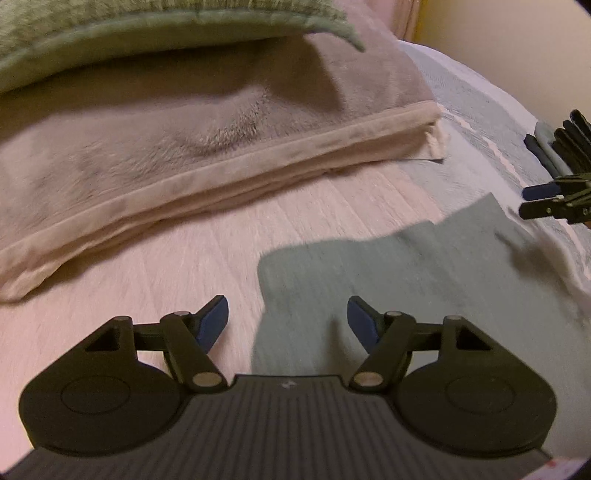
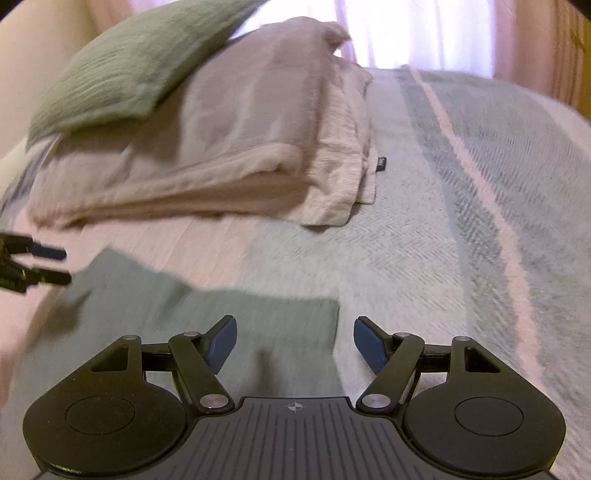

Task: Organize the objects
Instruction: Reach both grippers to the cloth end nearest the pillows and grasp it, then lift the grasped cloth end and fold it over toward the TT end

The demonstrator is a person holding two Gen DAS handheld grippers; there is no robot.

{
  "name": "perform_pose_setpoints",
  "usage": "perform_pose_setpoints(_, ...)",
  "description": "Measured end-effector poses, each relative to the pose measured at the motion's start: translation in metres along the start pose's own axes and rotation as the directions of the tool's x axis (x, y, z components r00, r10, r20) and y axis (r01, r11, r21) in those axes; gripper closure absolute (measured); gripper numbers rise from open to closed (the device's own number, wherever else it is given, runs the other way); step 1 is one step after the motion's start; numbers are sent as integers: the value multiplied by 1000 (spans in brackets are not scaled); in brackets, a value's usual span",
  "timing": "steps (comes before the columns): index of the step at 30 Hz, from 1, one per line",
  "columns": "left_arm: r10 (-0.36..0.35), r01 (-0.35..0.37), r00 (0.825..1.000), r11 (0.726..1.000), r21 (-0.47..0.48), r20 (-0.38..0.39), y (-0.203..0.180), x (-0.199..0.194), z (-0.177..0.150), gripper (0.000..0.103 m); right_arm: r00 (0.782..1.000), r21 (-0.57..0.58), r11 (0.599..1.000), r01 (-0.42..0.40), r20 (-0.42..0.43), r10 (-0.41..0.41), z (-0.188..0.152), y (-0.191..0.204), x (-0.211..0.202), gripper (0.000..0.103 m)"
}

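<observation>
A flat sage-green cloth (image 1: 406,277) lies spread on the bed, blurred in both views. My left gripper (image 1: 288,321) hangs open over the cloth's left edge, with nothing between its blue pads. In the right wrist view the same cloth (image 2: 221,306) lies low and left of centre. My right gripper (image 2: 295,339) is open just above its right edge and holds nothing. Each gripper shows at the edge of the other's view, the right gripper (image 1: 532,201) and the left gripper (image 2: 55,264), both with fingers apart.
A folded beige blanket (image 1: 184,155) lies behind the cloth with a green pillow (image 2: 129,62) resting on top. The bed cover (image 2: 461,184) has pale blue and pink stripes and stretches away to the right. A bright curtain (image 2: 406,29) hangs at the back.
</observation>
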State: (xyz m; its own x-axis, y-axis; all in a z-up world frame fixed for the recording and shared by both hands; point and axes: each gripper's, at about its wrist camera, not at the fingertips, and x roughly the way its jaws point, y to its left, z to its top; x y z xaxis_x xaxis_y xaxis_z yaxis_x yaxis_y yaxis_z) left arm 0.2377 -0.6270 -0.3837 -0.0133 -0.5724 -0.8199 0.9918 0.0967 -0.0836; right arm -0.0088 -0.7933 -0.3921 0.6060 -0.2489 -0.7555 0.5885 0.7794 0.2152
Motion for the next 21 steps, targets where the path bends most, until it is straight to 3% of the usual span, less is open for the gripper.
perform_pose_setpoints(1, -1, 1, 1000, 1000, -4, -9, 3, 8, 3, 36, 1000, 32, 999, -19, -12, 19, 4, -6, 9, 37)
perform_pose_setpoints(3, -10, 9, 999, 1000, -27, -31, 9, 27, 8, 36, 997, 83, 995, -50, -47, 54, 8, -15, 30, 49)
perform_pose_setpoints(5, -25, 21, 998, 998, -60, -64, 17, 45, 7, 40, 996, 96, 995, -32, -82, 40, 4, -18, 45, 58)
perform_pose_setpoints(6, -53, 47, 996, 994, -97, -68, 21, 50, 4, 47, 996, 86, 996, -26, -81, 33, 5, -20, 49, 67)
perform_pose_setpoints(7, -95, 86, 994, 988, -132, -60, 23, 51, 0, 68, 997, 74, 997, -22, -69, 27, 3, -21, 48, 78)
perform_pose_setpoints(8, -122, 115, 992, 983, -145, -43, 21, 48, -2, 74, 999, 70, 997, -9, -50, 13, 2, -23, 43, 95)
perform_pose_setpoints(10, -97, 95, 995, 987, -129, -10, 18, 40, -7, 85, 998, 109, 992, -56, 4, 56, -1, -32, 26, 97)
perform_pose_setpoints(14, -141, 149, 987, 983, -106, 80, 21, -4, -14, 90, 978, 90, 983, -158, 148, 144, -3, -25, -33, 98)
perform_pose_setpoints(18, -182, 200, 958, 978, -60, 219, 5, -83, -36, 91, 946, 52, 982, -179, 283, 157, -29, 2, -121, 98)
perform_pose_setpoints(21, -205, 215, 937, 977, -2, 283, -13, -156, -81, 91, 934, -6, 988, -154, 325, 148, -77, 40, -197, 98)
